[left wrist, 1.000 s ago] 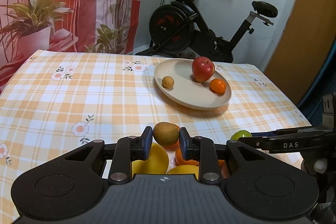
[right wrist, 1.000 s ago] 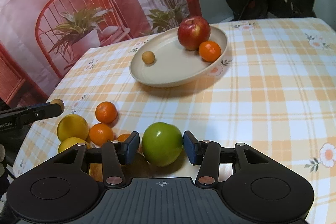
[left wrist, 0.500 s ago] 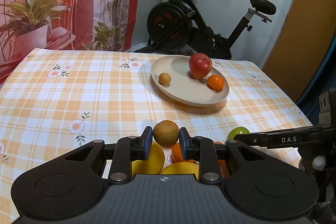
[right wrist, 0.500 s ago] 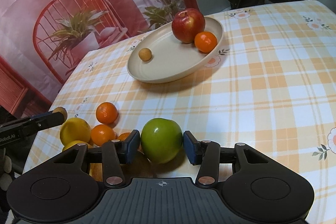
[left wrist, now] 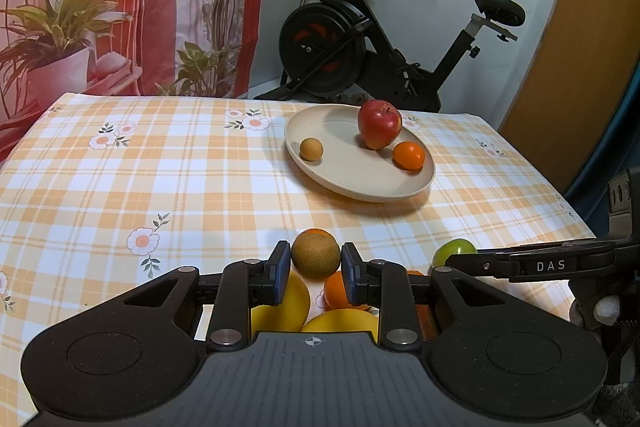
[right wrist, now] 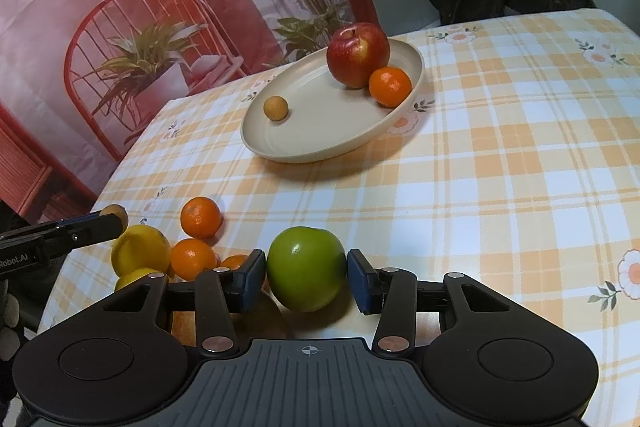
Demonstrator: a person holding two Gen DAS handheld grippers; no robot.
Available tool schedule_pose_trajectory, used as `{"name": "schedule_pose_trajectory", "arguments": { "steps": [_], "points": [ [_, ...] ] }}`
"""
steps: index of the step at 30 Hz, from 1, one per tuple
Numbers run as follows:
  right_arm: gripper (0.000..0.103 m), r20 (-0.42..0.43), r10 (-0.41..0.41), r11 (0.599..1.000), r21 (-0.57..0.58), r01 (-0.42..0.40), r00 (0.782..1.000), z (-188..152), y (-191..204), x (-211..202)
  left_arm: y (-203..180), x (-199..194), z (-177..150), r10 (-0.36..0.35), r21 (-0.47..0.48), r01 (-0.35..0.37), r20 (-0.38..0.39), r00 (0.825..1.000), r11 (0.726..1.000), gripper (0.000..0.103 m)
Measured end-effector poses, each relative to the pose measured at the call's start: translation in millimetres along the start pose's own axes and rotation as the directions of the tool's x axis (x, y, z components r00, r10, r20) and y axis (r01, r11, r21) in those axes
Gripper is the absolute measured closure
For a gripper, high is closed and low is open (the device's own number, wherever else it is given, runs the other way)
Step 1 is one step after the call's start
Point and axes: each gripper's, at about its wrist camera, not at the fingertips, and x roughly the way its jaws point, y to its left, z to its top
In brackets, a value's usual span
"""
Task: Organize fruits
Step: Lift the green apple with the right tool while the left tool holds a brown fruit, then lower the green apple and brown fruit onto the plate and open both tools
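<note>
While left gripper (left wrist: 315, 271) clamps kiwi (left wrist: 315, 254) — right gripper (right wrist: 306, 279) clamps green apple (right wrist: 306, 273).

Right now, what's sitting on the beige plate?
On the beige plate sit a red apple, an orange mandarin touching it, and a small tan fruit apart. The plate's patch behind the apple is hidden.

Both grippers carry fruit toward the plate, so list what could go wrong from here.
1. The green apple is wide for the right gripper; the pads touch only its sides, so it may slip.
2. The plate already holds a red apple, tangerine and small brown fruit; round fruit dropped there could knock them out.
3. The left gripper and its brown fruit travel close alongside; they could collide.
</note>
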Motion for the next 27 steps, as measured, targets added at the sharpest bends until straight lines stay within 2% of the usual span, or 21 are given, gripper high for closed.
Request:
{"name": "schedule_pose_trajectory", "arguments": {
  "steps": [8, 16, 27],
  "points": [
    [0.062, 0.022, -0.011, 1.0, -0.017, 0.011, 1.0, 4, -3, -2, -5, 3, 6, -0.006, 0.031, 0.006, 0.0, 1.0, 1.0, 0.074],
    [0.062, 0.043, -0.018, 0.997, -0.074, 0.021, 0.999, 23, -1, 2, -14, 15, 29, -0.016, 0.103, 0.014, 0.016, 1.0, 0.995, 0.074],
    [0.062, 0.103, -0.052, 0.984, -0.163, 0.068, 0.993, 72, -4, 14, -25, 68, 71, -0.033, 0.165, 0.033, -0.007, 0.999, 0.986, 0.074]
  ]
}}
